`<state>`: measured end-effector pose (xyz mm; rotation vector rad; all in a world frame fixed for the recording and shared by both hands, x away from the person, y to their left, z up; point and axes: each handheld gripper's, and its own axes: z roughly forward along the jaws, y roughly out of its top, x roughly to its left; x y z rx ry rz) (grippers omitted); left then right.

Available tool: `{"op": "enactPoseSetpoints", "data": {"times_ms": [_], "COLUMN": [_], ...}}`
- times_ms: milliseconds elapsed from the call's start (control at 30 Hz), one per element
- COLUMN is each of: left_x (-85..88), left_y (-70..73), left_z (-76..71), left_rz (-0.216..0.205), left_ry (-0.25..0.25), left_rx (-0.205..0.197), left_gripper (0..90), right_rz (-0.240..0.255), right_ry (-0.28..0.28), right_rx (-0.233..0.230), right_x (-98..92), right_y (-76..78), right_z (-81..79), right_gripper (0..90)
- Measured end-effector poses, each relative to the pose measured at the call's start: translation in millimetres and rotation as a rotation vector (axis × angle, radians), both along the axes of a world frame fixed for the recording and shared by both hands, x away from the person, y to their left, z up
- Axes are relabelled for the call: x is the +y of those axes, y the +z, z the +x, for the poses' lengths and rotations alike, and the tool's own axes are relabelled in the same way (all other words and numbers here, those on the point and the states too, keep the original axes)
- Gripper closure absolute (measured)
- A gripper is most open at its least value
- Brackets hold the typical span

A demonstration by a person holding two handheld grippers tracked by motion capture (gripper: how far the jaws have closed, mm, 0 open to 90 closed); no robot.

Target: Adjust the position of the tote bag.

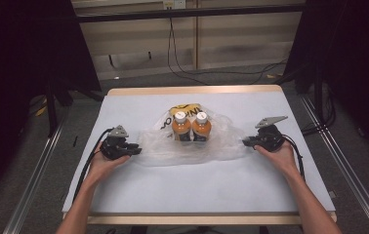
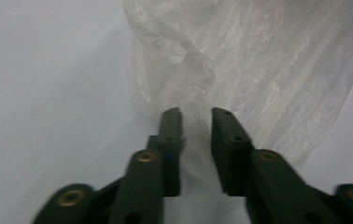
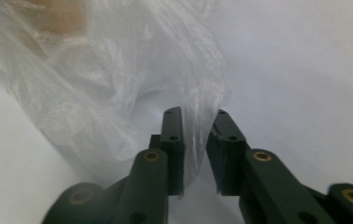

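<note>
Clear crinkled plastic bag (image 1: 191, 139) mid counter (image 1: 124, 185). L tool (image 2: 196, 116) and R tool (image 3: 196, 114) at bag's side edges: jaws apart, film between, unclamped.

Bottles (image 1: 192, 127): two, lower halves veiled by bag (image 1: 221, 141); labels too small to read. Yellow item (image 1: 185, 108) behind them: mostly hidden, print cut off. Bag, both gripper views: upper part cut off by frame. Orange shape (image 3: 58, 14), right gripper view: blurred through plastic.
</note>
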<state>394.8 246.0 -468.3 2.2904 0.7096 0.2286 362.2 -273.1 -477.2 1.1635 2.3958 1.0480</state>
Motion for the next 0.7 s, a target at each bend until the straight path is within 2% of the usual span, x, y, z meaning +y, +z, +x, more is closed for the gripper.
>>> {"op": "enactPoseSetpoints", "data": {"times_ms": [33,67,100,133,167,200,267,300,367,400,433,467,500,600,633,667,700], "left_x": [5.6,5.6,7.7,7.7,9.1,9.8,10.8,12.0,13.8,13.8,16.3,16.3,19.4,21.8,22.6,22.6,20.2], "left_y": [3.7,3.7,6.4,6.4,12.0,14.8,18.1,24.5,31.8,31.8,38.1,38.1,43.8,48.9,55.7,55.7,59.4], "left_z": [-0.4,-0.4,-1.4,-1.4,-2.6,-3.1,-3.5,-5.1,-6.6,-6.6,-8.5,-8.5,-9.8,-11.8,-16.0,-16.0,-17.9], "left_rz": [-0.034,-0.034,-0.070,-0.070,-0.084,-0.096,-0.107,-0.148,-0.160,-0.160,-0.202,-0.202,-0.229,-0.244,-0.272,-0.272,-0.283], "left_ry": [0.012,0.012,0.026,0.026,0.064,0.067,0.067,0.070,0.073,0.073,0.072,0.072,0.078,0.088,0.086,0.086,0.061], "left_rx": [-0.004,-0.004,-0.015,-0.015,-0.047,-0.051,-0.063,-0.079,-0.103,-0.103,-0.120,-0.120,-0.133,-0.150,-0.186,-0.186,-0.191], "left_gripper": [65.9,62.2,56.4,52.4,47.4,44.1,40.3,38.0,35.8,35.1,34.6,34.5,34.0,35.3,41.2,48.1,48.1], "right_rz": [0.019,0.040,0.062,0.062,0.076,0.092,0.128,0.141,0.160,0.179,0.192,0.192,0.206,0.223,0.234,0.234,0.233], "right_ry": [-0.004,-0.006,-0.014,-0.014,-0.030,-0.030,-0.049,-0.047,-0.053,-0.054,-0.048,-0.048,-0.038,-0.031,-0.021,-0.021,-0.021], "right_rx": [-0.015,-0.030,-0.039,-0.039,-0.083,-0.097,-0.125,-0.136,-0.153,-0.154,-0.162,-0.162,-0.179,-0.194,-0.206,-0.206,-0.221], "right_x": [-0.9,-2.1,-2.9,-2.9,-4.9,-6.0,-7.8,-8.8,-10.2,-10.7,-11.3,-11.3,-10.7,-8.5,-6.4,-6.4,-5.0], "right_y": [3.0,5.4,8.2,8.2,14.3,17.5,23.9,27.0,33.3,36.3,39.3,39.3,45.8,52.3,58.5,58.5,61.8], "right_z": [-0.8,-1.3,-2.4,-2.4,-5.1,-6.3,-8.8,-9.5,-11.0,-11.7,-12.2,-12.2,-14.1,-16.3,-17.6,-17.6,-18.9], "right_gripper": [69.9,65.5,59.3,59.3,52.0,48.9,42.4,39.9,35.0,34.3,33.8,33.8,33.5,33.7,39.9,39.9,44.0]}}
